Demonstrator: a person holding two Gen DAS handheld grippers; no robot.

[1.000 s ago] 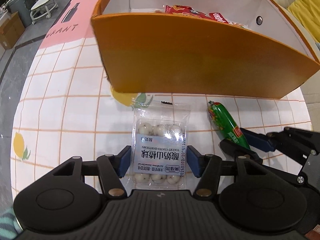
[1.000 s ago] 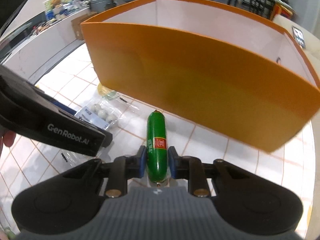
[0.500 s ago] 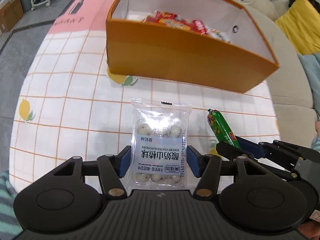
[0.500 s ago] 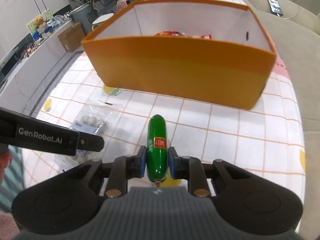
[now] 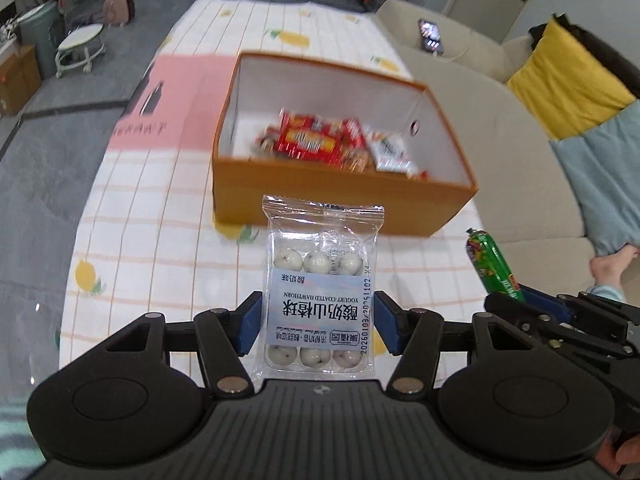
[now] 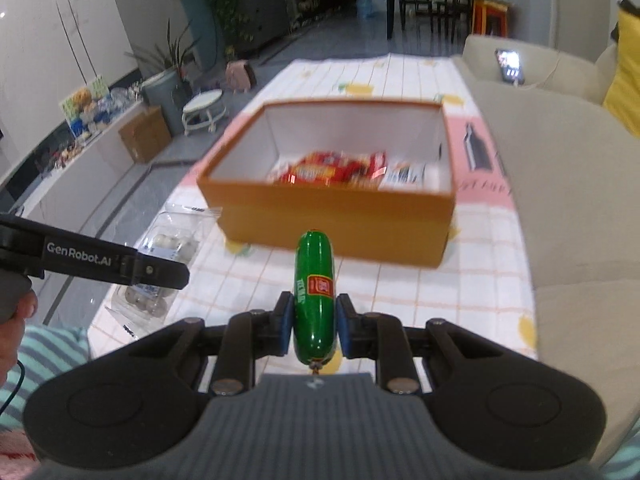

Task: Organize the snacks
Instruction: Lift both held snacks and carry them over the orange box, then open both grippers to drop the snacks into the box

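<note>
The clear snack pack [image 5: 320,300] carries a pale label reading "YOGURT-COATED HAWTHORN" above large Chinese characters "酸奶山楂球"; a date code starting "20260103" runs along the label's 3 o'clock edge. The side of the left gripper [image 6: 116,261] bears white lettering, "GenRobot.AI". The green sausage [image 6: 315,300] has a red square emblem and pale vertical lettering, too small to read. Print on the red packets [image 5: 316,140] in the orange box [image 5: 340,204] is blurred.

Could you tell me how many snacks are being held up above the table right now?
2. The clear pack of yogurt-coated hawthorn balls sits in the left tool; the green sausage is clamped in the right tool. Other snacks lie in the orange box.
</note>
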